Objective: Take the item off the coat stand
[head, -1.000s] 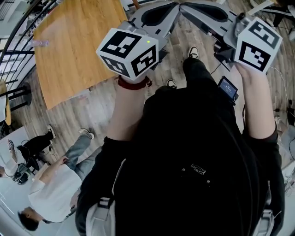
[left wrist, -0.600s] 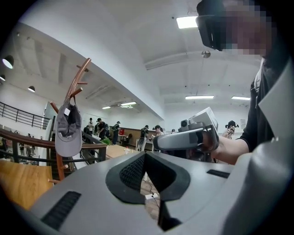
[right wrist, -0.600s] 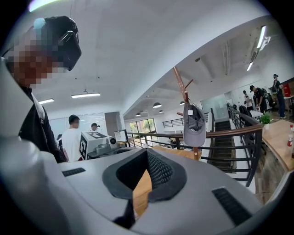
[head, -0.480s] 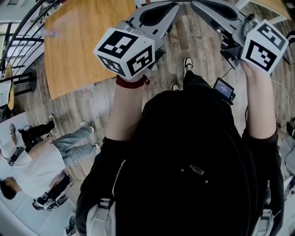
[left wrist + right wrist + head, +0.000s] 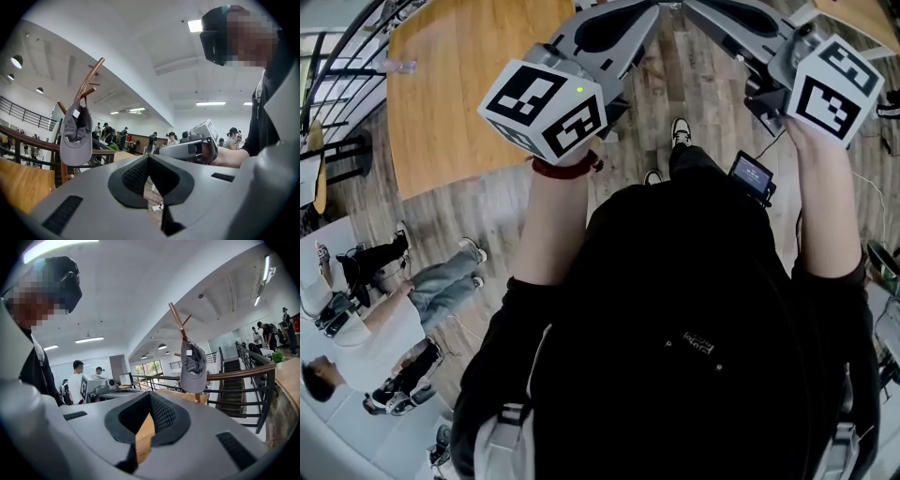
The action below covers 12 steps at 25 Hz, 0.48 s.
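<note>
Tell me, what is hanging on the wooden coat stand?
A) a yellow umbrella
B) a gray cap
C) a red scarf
B: a gray cap hangs from a peg of the wooden coat stand, seen in both gripper views.

The person wears a black top [image 5: 694, 281], red wristband [image 5: 567, 170] and pale shoulder straps [image 5: 508, 431].

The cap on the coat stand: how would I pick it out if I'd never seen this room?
Find the dark railing; in front of it rises a brown wooden coat stand. The grey cap hangs from one of its pegs, the only thing on the stand.
</note>
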Each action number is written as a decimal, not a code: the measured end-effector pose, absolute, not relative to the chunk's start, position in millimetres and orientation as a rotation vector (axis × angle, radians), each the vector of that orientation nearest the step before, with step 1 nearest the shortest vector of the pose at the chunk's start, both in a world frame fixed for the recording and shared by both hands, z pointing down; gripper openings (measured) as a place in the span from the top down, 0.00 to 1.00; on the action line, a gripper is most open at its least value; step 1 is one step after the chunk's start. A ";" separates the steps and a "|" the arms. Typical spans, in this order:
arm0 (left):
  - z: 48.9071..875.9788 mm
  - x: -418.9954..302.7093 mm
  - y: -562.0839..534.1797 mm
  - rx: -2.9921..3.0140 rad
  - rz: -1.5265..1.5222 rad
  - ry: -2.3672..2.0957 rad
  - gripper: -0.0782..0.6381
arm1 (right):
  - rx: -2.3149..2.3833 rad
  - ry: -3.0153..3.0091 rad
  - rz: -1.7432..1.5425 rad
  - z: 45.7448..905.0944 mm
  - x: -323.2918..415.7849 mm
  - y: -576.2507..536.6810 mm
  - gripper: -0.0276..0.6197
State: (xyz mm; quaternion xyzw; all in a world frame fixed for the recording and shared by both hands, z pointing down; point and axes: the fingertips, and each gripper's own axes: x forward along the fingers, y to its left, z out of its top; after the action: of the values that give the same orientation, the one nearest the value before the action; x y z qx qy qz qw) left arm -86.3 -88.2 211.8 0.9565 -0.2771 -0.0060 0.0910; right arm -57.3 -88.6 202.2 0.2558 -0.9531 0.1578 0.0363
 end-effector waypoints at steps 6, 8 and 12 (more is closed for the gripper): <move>216.4 -85.3 -119.5 2.814 -0.014 -0.871 0.89 | 0.775 -2.917 0.480 204.5 -48.0 -118.1 0.93; 217.8 -83.2 -123.7 2.826 0.006 -0.895 0.89 | 0.768 -2.934 0.470 203.1 -45.9 -122.0 0.93; 218.2 -74.9 -131.9 2.831 0.024 -0.919 0.89 | 0.759 -2.951 0.487 203.8 -42.8 -132.0 0.93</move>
State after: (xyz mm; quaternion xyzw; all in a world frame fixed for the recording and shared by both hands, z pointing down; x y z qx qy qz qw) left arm -74.9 -131.9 218.2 0.9478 -0.3078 0.0080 0.0826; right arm -42.8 -132.0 203.8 0.2457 -0.9560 0.1579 0.0280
